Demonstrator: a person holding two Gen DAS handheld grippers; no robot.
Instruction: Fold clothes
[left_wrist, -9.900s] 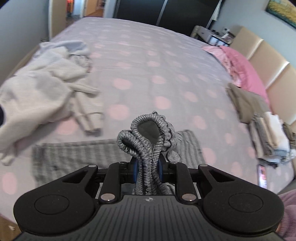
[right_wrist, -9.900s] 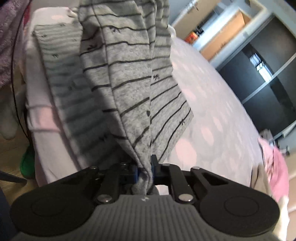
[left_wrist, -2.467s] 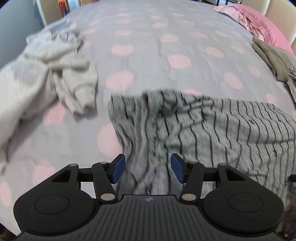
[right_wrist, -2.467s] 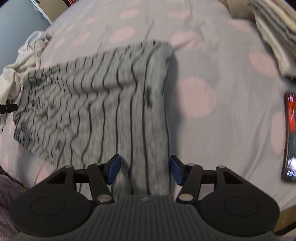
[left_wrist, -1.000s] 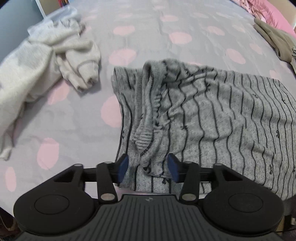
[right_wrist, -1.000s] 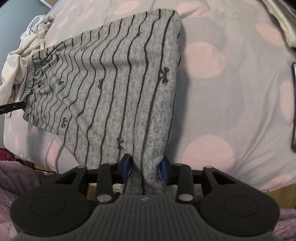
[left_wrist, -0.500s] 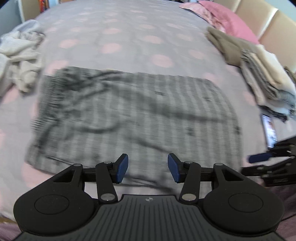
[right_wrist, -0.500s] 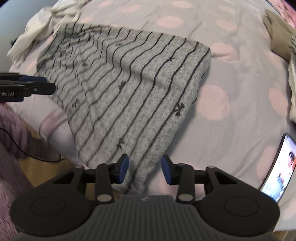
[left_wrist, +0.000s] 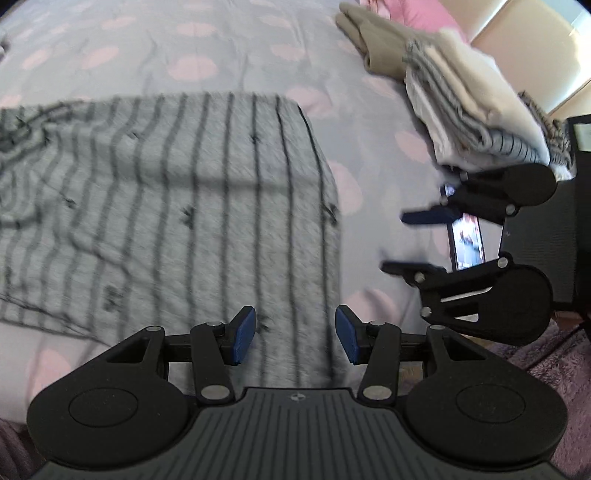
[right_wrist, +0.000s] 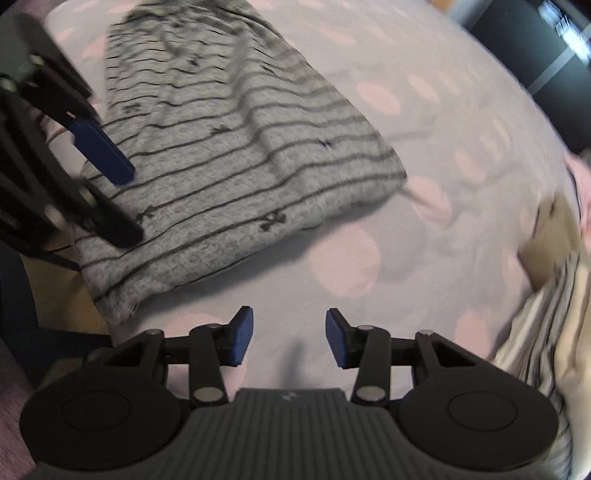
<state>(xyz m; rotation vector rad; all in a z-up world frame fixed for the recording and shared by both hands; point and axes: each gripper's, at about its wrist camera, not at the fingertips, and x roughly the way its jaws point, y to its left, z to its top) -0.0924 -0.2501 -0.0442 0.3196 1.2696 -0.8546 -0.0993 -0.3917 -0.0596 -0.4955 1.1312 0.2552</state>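
Both my views are soft with motion blur: the stripes on the grey garment (left_wrist: 177, 206) smear, and the folded pile (right_wrist: 546, 332) at the bed's right edge streaks badly in my right view. Only my own hand-held gripper bodies stay crisp. Daylight is even and moderately bright, strongest at the padded headboard (left_wrist: 535, 48), which glares pale. A thin straight shadow crosses the garment. Fisheye bending curves the bed (left_wrist: 221, 37) and darkens every corner.
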